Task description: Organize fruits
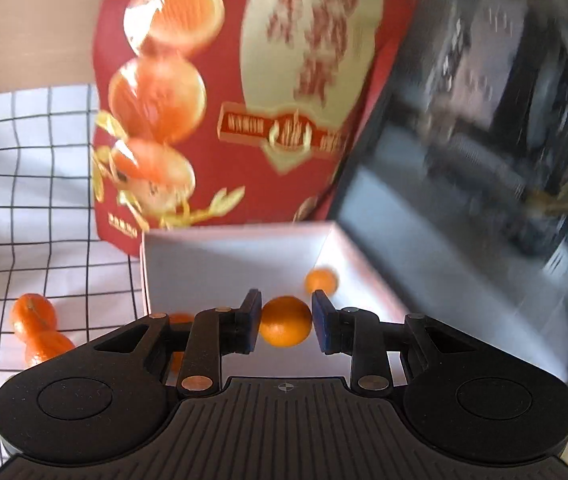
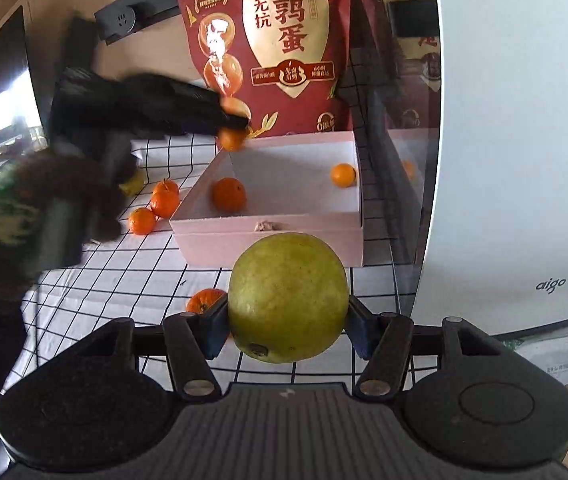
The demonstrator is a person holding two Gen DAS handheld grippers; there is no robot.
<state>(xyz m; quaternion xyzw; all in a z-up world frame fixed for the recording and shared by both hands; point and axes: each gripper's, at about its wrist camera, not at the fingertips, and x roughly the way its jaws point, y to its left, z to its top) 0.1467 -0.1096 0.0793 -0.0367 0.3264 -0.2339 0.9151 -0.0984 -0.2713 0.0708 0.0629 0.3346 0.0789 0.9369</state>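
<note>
The left hand-held gripper (image 1: 285,322) is nearly closed, clenched on 1 tangerine (image 1: 285,321) above the white box (image 1: 220,264). The right hand-held gripper (image 2: 285,326), moderately open, grasps a green pear (image 2: 287,296) just before the box, over the desk (image 2: 124,280). 2 tangerines lie inside.
</note>
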